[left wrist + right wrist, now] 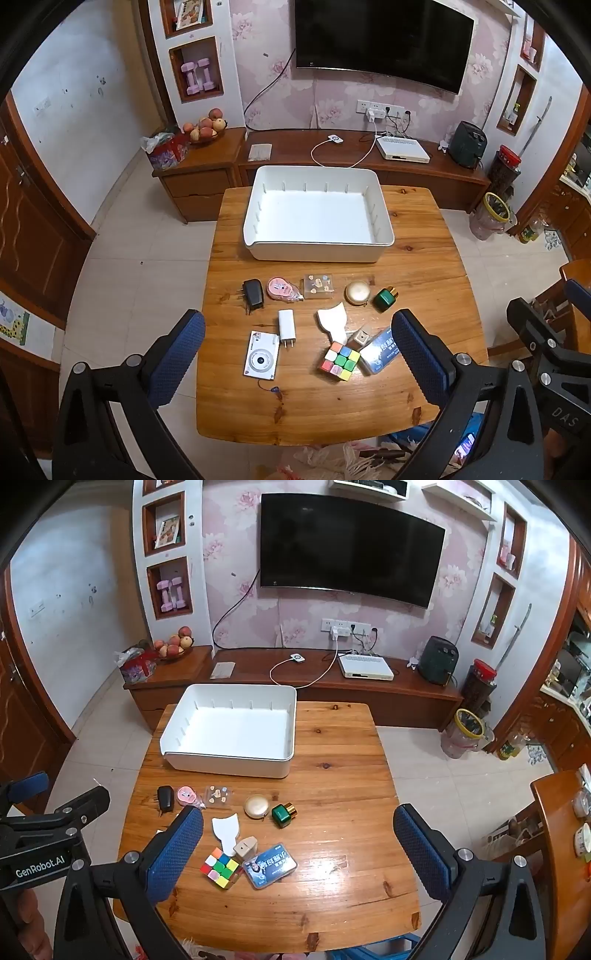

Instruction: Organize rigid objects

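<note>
A white bin (pixel 258 206) (pixel 177 731) stands empty at the far side of the wooden table (pixel 424 266) (pixel 343 768). In front of it lie a black charger (pixel 253 291), a pink tape dispenser (pixel 280 288), a clear sticker box (pixel 318 286), a round gold case (pixel 357 292) (pixel 256 805), a green bottle (pixel 384 298) (pixel 283 814), a white plug (pixel 286 325), a white camera (pixel 260 359), a colour cube (pixel 339 361) (pixel 220 867) and a blue card case (pixel 269 864). My left gripper (pixel 299 354) and right gripper (pixel 299 849) hang open above the near items, holding nothing.
A long low wooden TV cabinet (pixel 295 147) runs behind the table, with a fruit bowl (pixel 205 129), a cable and a white set-top box (pixel 402 148). Tiled floor lies on both sides. A second wooden table edge (pixel 554 830) stands at the right.
</note>
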{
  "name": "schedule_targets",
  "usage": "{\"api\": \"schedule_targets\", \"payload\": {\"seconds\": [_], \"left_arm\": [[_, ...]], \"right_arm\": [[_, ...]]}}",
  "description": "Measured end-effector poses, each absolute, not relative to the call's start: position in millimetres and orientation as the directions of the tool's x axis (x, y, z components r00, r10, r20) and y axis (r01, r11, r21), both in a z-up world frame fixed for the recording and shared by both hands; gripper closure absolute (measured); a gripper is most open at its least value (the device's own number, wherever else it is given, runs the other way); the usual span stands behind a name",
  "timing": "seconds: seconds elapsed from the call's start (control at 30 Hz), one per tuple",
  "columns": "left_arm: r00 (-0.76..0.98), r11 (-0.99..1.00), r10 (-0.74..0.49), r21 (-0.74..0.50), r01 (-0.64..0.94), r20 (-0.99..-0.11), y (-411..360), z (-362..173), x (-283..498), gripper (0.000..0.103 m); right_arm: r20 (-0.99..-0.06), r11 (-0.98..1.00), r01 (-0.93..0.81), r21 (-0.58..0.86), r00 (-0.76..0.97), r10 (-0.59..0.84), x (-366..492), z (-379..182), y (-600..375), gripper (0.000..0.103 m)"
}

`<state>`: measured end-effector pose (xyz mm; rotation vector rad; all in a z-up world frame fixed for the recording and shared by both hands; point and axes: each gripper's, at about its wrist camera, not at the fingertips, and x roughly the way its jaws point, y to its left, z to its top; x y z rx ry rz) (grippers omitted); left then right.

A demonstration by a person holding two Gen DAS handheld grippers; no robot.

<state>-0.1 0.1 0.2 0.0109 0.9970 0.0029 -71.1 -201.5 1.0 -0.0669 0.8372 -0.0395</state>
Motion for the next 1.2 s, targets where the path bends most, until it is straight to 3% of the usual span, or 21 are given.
{"api": "schedule_targets", "payload": {"seconds": [1.2], "left_arm": [[0.582, 1.000, 0.002, 0.005, 0.003, -0.813, -3.9, 11.0, -9.9, 0.002]], "right_arm": [[-0.731, 0.998, 0.008, -0.058, 0.680, -0.048, -76.0, 5.6, -206.3, 0.000]]}}
